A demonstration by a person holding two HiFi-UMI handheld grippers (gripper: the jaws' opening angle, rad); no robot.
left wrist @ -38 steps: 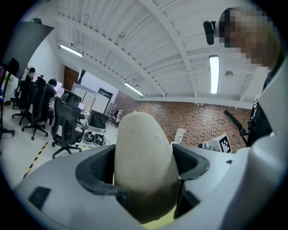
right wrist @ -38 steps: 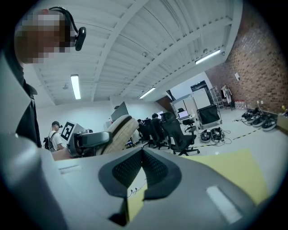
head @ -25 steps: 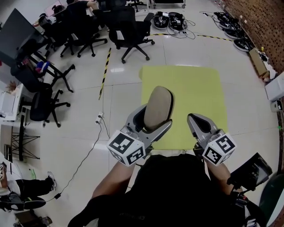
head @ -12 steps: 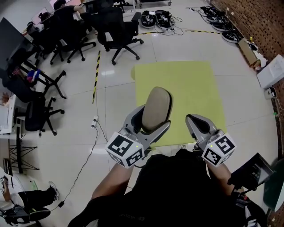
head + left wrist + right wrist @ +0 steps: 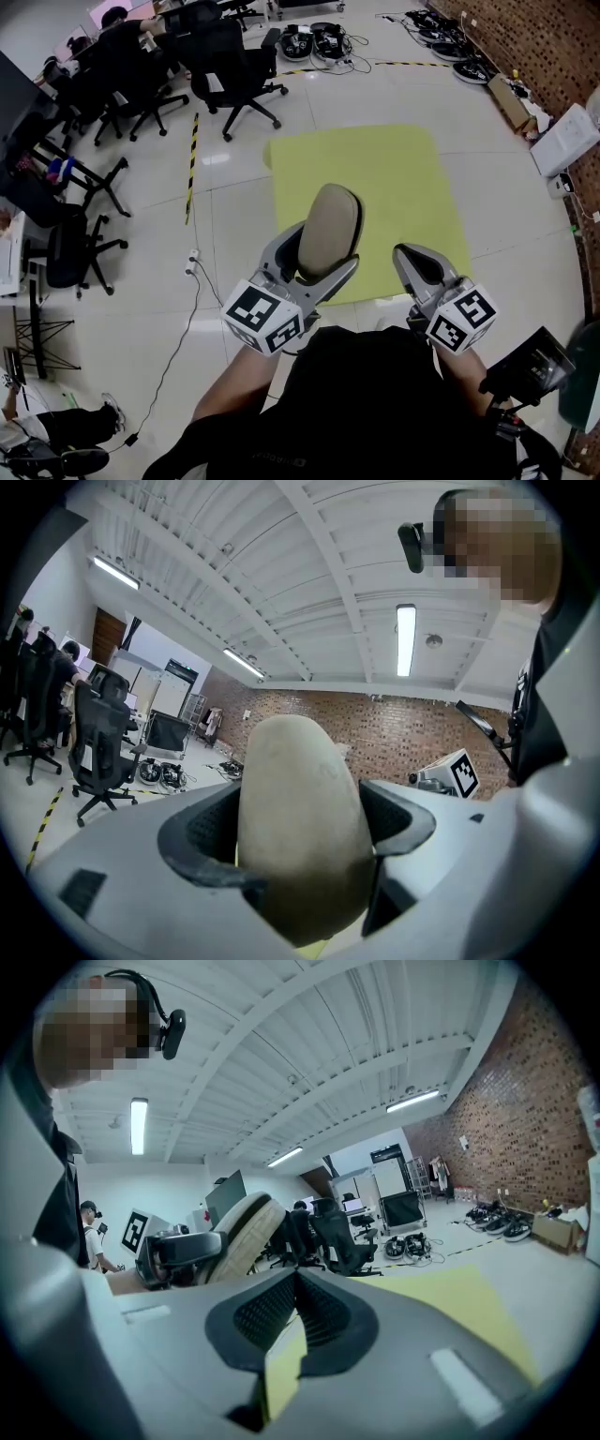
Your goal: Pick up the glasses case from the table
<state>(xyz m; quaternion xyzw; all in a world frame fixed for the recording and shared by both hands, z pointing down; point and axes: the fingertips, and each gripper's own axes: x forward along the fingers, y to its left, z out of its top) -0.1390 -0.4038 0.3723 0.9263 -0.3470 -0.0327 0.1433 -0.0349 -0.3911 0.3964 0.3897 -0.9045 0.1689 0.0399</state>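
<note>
A beige oval glasses case (image 5: 330, 230) stands upright between the jaws of my left gripper (image 5: 316, 255), held in the air well above the floor. In the left gripper view the case (image 5: 300, 827) fills the gap, with both pads pressed on its sides. My right gripper (image 5: 419, 258) hovers beside it to the right, shut with nothing in it. In the right gripper view its jaws (image 5: 295, 1274) meet at the tips, and the case (image 5: 234, 1237) shows to the left in the other gripper. No table is in view.
A yellow mat (image 5: 375, 187) lies on the tiled floor below the grippers. Black office chairs (image 5: 225, 66) stand at the back left. Coiled cables and gear (image 5: 328, 37) sit at the back, white boxes (image 5: 567, 141) by the brick wall at right. A floor cable (image 5: 192, 281) trails left.
The floor, mat and chairs have slid left and upward in the head view as the head moved. Both grippers and the case keep the same places in the picture.
</note>
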